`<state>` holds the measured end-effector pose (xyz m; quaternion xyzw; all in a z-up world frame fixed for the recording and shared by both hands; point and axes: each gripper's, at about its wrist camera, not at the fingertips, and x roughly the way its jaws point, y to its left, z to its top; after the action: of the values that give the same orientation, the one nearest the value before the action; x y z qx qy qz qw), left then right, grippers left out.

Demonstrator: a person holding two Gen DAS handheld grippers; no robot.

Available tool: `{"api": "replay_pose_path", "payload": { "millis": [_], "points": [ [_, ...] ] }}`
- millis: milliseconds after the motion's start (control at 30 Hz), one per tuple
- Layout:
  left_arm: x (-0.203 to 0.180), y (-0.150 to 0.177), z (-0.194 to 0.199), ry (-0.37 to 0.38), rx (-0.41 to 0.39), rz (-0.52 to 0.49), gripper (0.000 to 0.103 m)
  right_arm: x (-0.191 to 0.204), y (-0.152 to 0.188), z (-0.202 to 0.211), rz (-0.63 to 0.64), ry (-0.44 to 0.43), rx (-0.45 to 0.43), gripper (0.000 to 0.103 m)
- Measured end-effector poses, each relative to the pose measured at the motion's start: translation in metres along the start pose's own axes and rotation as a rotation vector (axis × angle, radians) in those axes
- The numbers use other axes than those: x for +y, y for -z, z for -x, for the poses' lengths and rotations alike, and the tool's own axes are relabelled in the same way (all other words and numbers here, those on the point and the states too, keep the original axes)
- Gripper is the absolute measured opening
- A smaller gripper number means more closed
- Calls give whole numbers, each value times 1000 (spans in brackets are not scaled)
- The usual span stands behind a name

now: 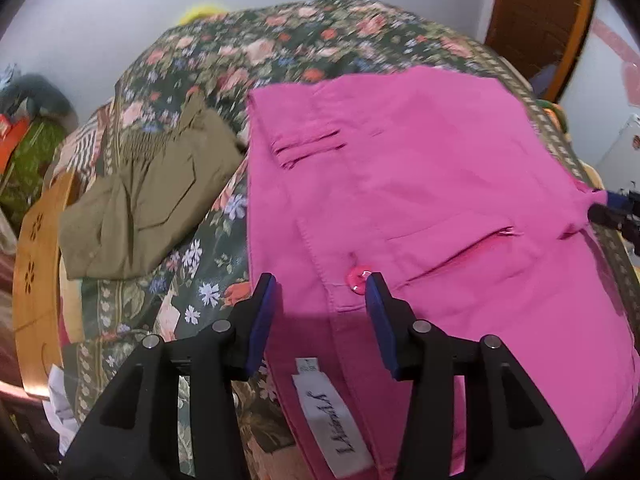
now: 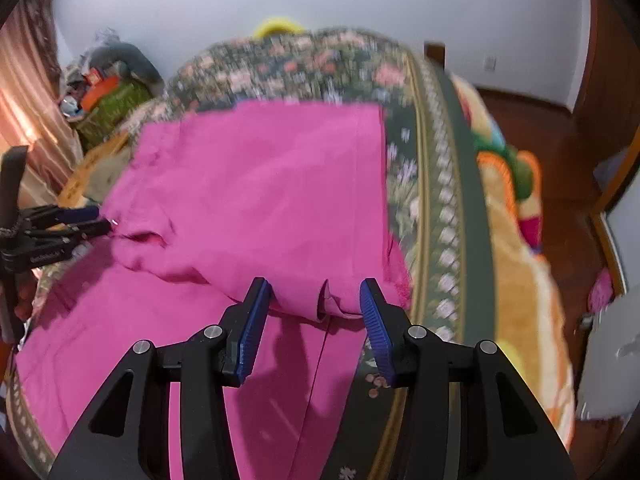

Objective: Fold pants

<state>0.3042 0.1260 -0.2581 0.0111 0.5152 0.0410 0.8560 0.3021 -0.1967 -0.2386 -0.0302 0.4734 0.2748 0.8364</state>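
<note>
Left gripper (image 1: 322,300), bottom centre of the left wrist view: jaws set wide, hovering over the waistband of the pink pants (image 1: 420,184), nothing held. White brand label (image 1: 336,424) on the waistband's inner side, lower centre; pink button (image 1: 358,278) just beside the right fingertip. Right gripper (image 2: 316,304), bottom centre of the right wrist view: jaws likewise wide, a folded edge of the pants (image 2: 260,184) lying between the fingertips, not clamped. Pants: spread flat on the floral bedspread (image 1: 280,40), filling centre and right of the left view; in the right view an upper layer lies doubled over a lower one. Olive garment (image 1: 148,200), folded, left of the pants, apart from them. Wooden panel (image 1: 36,280), left edge. Yellow object (image 2: 276,26) behind the bed, top centre, blurred. Brown door (image 1: 540,12), upper right.
</note>
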Motion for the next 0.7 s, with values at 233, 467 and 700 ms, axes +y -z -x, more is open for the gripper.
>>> {"api": "replay_pose_path", "payload": {
  "millis": [233, 467, 700],
  "points": [
    [-1, 3, -2, -44, -33, -22, 60, 11, 0, 13, 30, -21, -91, 4],
    [7, 1, -6, -45, -49, 21, 61, 17, -21, 17, 61, 14, -128, 3],
    [23, 5, -17, 13, -34, 113, 76, -4, -16, -44, 39, 74, -6, 3]
  ]
}}
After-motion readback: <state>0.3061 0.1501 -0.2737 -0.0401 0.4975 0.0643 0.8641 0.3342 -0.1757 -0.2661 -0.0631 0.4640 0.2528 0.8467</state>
